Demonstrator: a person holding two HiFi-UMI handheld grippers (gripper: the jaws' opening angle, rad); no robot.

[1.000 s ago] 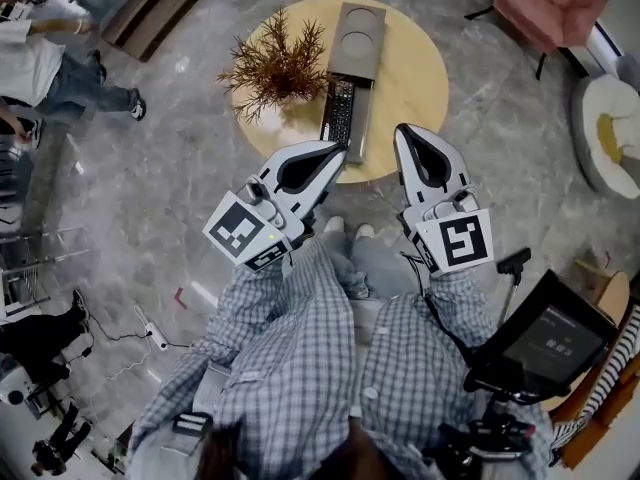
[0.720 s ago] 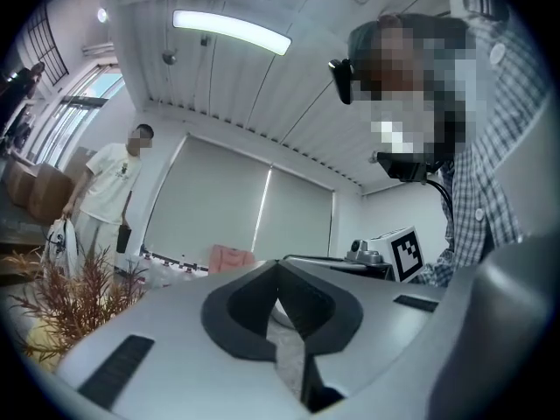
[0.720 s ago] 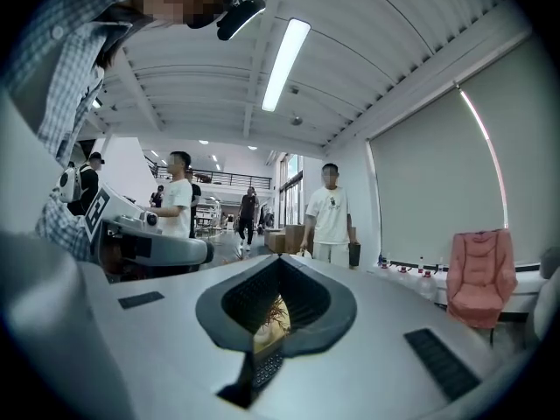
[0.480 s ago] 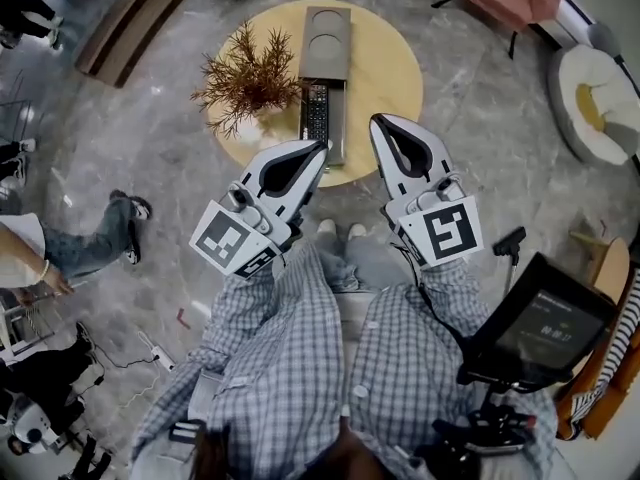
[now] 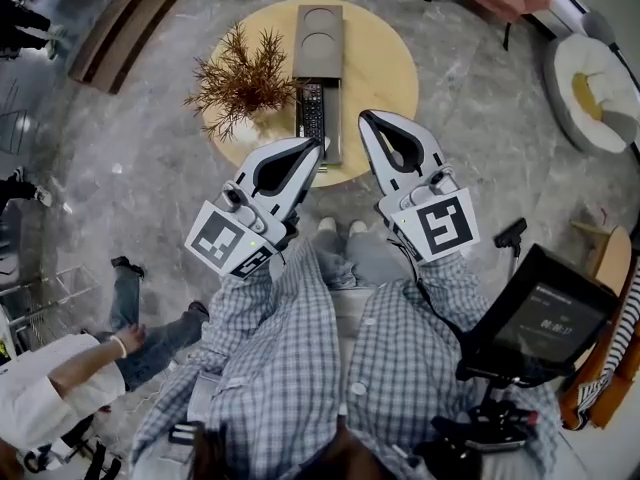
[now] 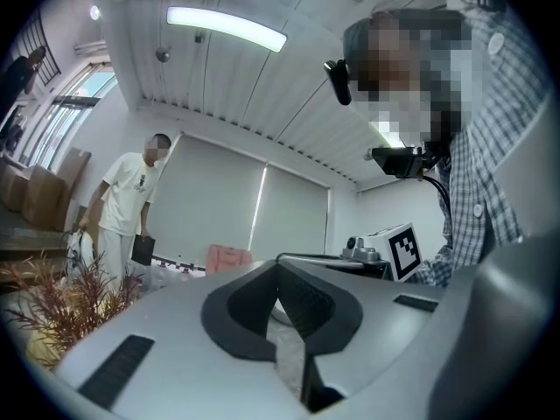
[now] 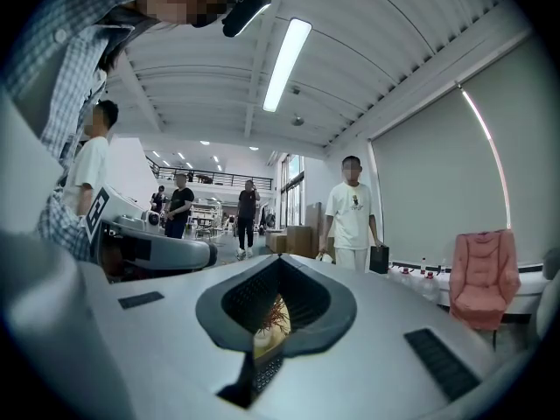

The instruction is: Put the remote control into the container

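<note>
Remote control [image 5: 311, 108] lies on the round worktop [image 5: 390, 63], against the long grey container's [image 5: 320, 30] near end — in it or beside it, I cannot tell. My left gripper [image 5: 318, 144] and right gripper [image 5: 367, 117] hover over the worktop's near edge, jaws pressed together, gripping nothing. A dried plant [image 5: 240, 78] stands just left of the remote.

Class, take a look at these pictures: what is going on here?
A person in a checked shirt holds two grippers above a round wooden table. The left gripper and right gripper both have their fingers shut on nothing. The remote control lies untouched at the near end of the long grey container, beside a dried plant; whether it is already inside is unclear.
</note>
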